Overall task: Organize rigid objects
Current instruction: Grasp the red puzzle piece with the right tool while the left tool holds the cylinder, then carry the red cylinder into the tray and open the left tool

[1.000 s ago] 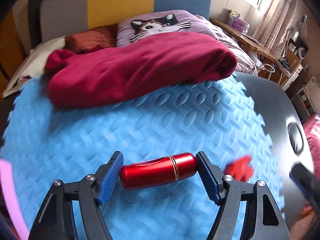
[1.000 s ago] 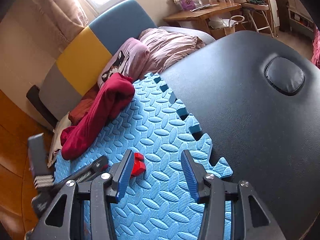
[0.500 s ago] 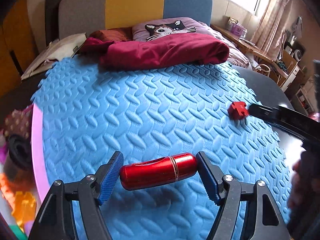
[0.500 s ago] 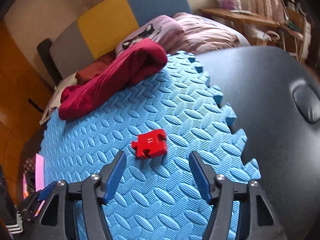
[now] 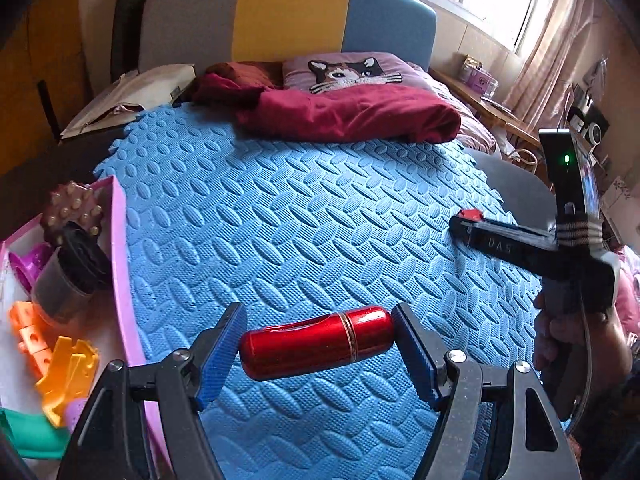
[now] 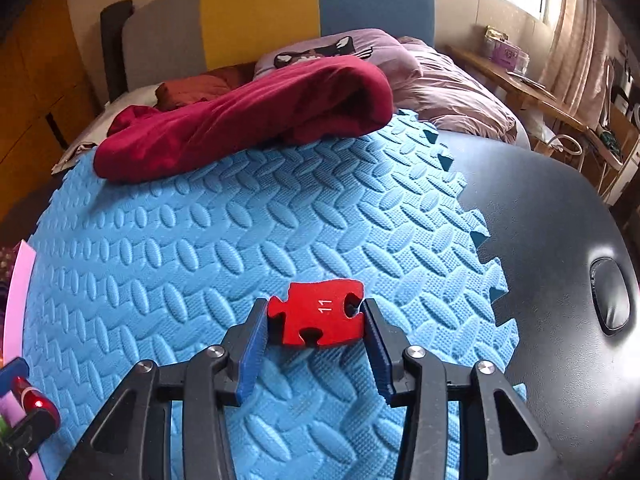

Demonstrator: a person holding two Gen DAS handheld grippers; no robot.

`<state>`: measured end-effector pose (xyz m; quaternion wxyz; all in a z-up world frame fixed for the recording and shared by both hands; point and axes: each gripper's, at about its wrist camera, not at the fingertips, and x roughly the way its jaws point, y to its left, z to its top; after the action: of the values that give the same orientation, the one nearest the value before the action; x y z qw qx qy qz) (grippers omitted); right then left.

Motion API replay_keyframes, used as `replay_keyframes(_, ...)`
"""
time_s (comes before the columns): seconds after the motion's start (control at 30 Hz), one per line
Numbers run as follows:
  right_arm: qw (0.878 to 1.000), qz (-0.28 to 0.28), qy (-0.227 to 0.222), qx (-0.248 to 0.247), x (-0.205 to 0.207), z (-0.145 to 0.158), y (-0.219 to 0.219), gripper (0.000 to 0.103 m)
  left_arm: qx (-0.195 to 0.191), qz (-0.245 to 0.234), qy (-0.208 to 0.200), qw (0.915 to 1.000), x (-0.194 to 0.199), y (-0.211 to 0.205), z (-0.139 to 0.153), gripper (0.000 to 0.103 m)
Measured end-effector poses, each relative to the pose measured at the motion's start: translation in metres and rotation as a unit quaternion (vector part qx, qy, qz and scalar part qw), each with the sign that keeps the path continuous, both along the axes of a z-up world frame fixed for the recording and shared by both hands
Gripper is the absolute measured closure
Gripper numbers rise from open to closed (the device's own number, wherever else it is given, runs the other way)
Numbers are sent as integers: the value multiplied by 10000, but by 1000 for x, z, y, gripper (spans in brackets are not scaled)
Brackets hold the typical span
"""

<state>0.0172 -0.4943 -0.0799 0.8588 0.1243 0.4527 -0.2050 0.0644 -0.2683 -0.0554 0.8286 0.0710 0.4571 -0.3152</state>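
My left gripper (image 5: 318,344) is shut on a shiny red metal cylinder (image 5: 316,342), held crosswise above the blue foam mat (image 5: 300,220), just right of the pink box (image 5: 120,272). My right gripper (image 6: 316,326) is shut on a red puzzle-shaped block marked 11 (image 6: 316,316), low over the mat near its right edge. In the left wrist view the right gripper (image 5: 464,226) shows at the right with a bit of the red block (image 5: 471,213). The left gripper with the cylinder (image 6: 34,400) shows at the right wrist view's bottom left.
The pink box holds a dark jar (image 5: 68,276), orange (image 5: 32,332) and yellow (image 5: 68,372) toys and other pieces. A dark red cloth (image 5: 348,116) lies at the mat's far end before a cat pillow (image 5: 344,72). Black padded table (image 6: 560,260) lies right of the mat.
My right gripper has moved forward and closed on the red block. My left gripper has carried the cylinder back and left, bringing the pink box into view.
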Motion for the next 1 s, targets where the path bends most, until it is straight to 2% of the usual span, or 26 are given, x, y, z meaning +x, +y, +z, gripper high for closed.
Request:
replay_keyframes(0.13,9988,466,-155,69,-2,1,21,56,-100,54,-239,9997,-5,12,14,29)
replay_keyframes(0.3,9973,604,-377,-206,-5,-6,32,54,-237,127,-648,9975,-15,30,40,29)
replay_keyframes(0.37,9973,602,-387,-176,-4,-6,31,54,-282,135,-790,9964,-20,36,49,29)
replay_keyframes(0.5,9972,604,-356,-259,0,-7,32,54,-354,143,-906,9952,-27,47,60,29)
replay_keyframes(1.0,9972,603,-360,-248,-1,-8,32,55,-325,438,-1133,9921,-42,92,71,28)
